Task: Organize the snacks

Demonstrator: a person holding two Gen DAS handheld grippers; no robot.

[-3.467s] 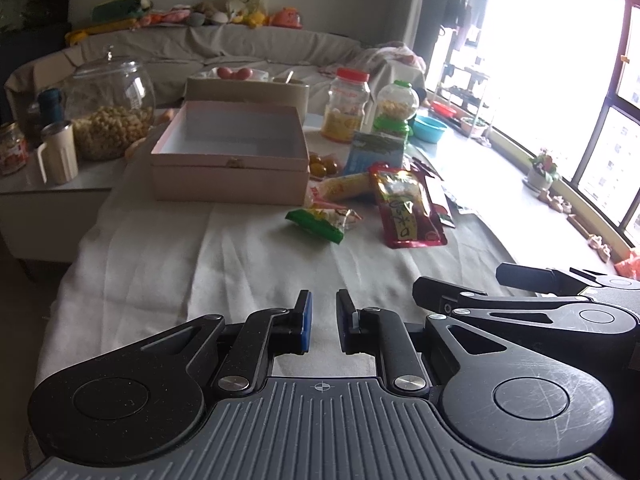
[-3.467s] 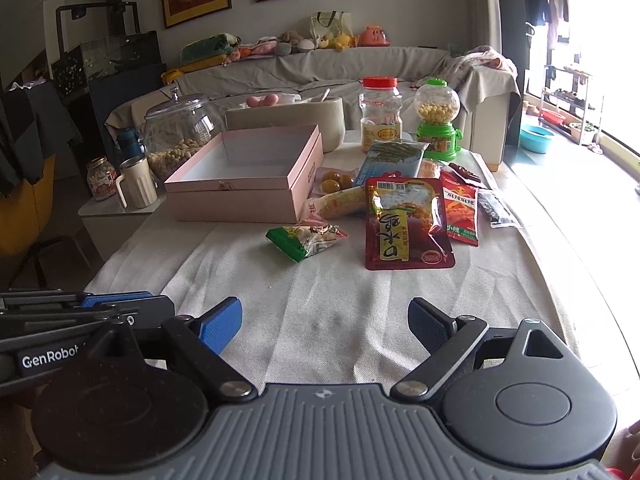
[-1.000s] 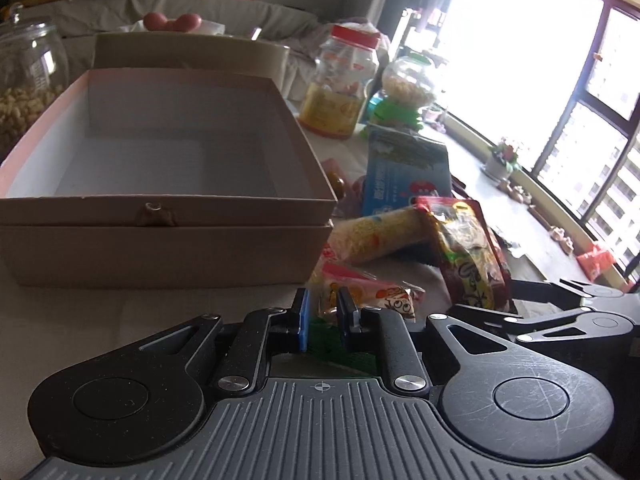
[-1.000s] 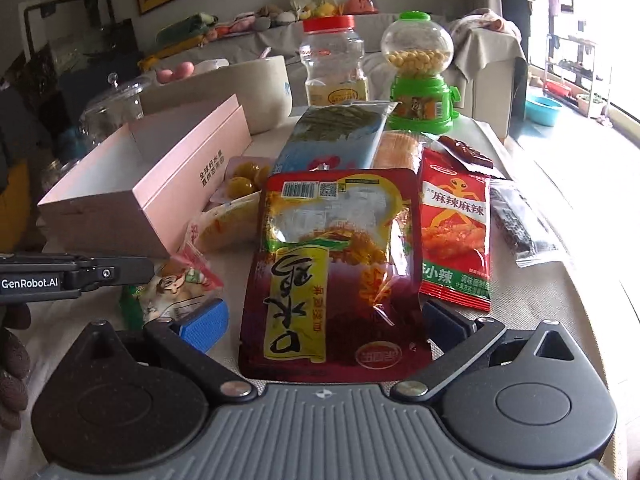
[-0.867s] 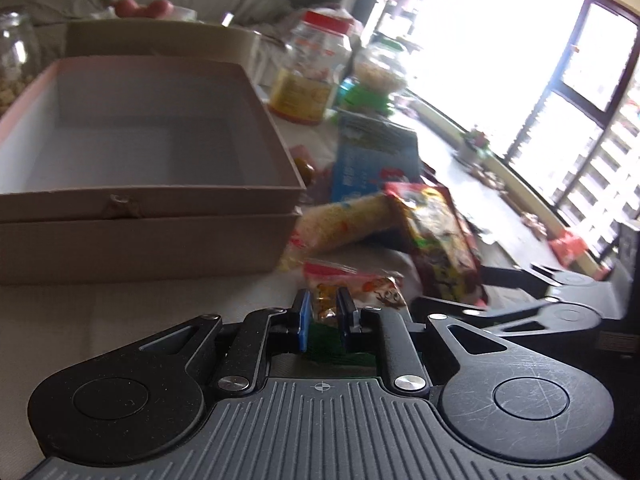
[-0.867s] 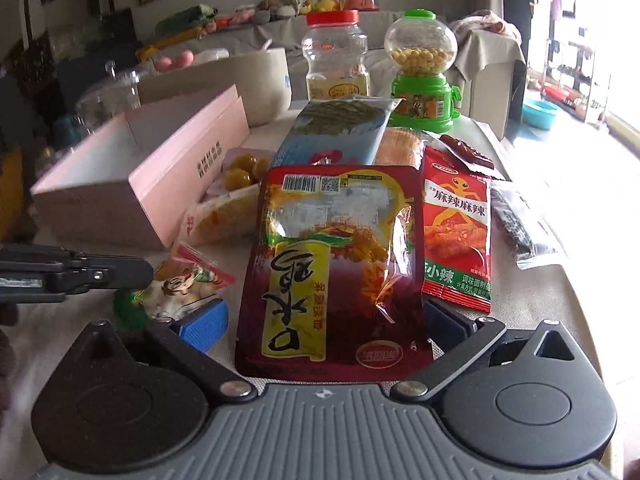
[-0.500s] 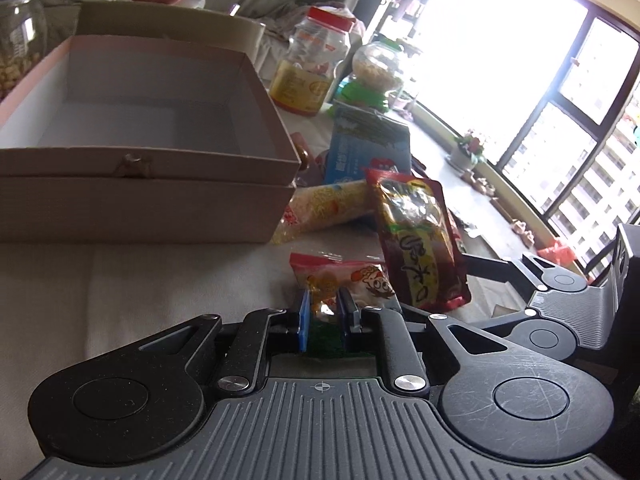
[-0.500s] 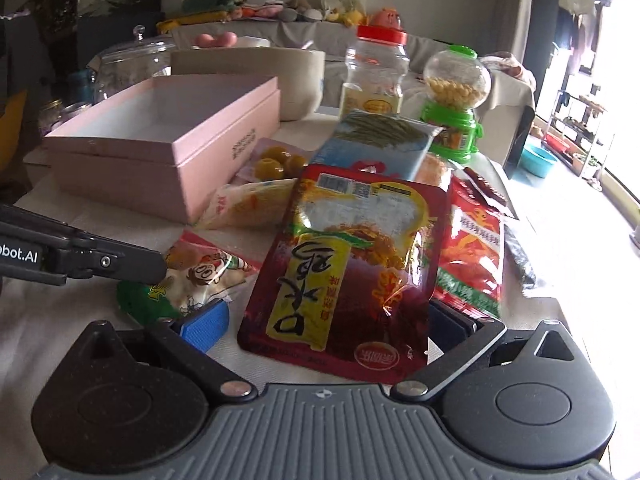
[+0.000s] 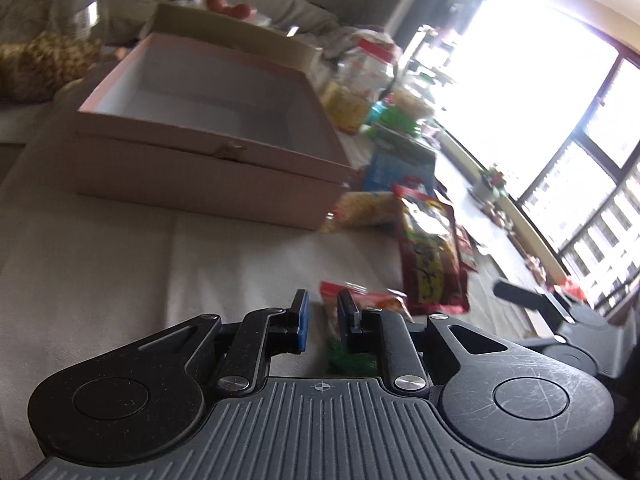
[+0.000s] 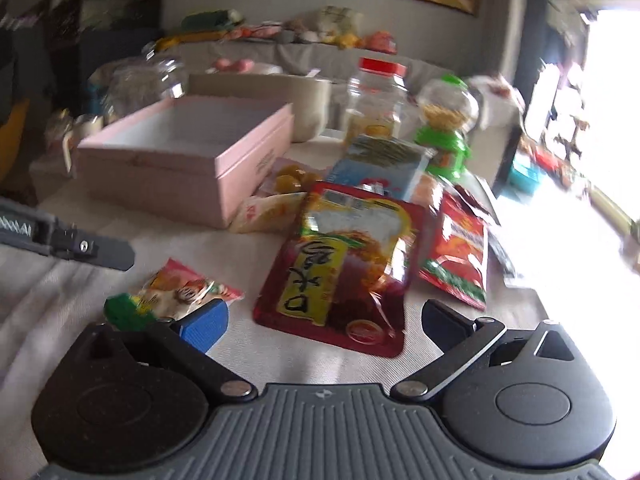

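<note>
A small green and red snack packet (image 10: 172,296) lies on the white tablecloth; it also shows in the left wrist view (image 9: 360,308). My left gripper (image 9: 319,316) hangs just above and beside it, jaws nearly closed with a narrow gap, holding nothing. The left gripper's fingers (image 10: 92,250) show in the right wrist view, above the packet. My right gripper (image 10: 324,324) is wide open and empty, just in front of a large dark red snack bag (image 10: 344,264). An open pink box (image 9: 208,120) stands behind, empty.
Behind the red bag lie a yellow noodle packet (image 10: 268,210), a blue bag (image 10: 380,164) and an orange-red bag (image 10: 460,248). A red-lidded jar (image 10: 376,96), a green candy dispenser (image 10: 444,124), a glass jar (image 9: 44,52) and a cream tub (image 10: 280,96) stand at the back.
The views tilted and pulled back. The small packet, which sat between my left fingers, now lies on the cloth beside them. The right gripper stayed open.
</note>
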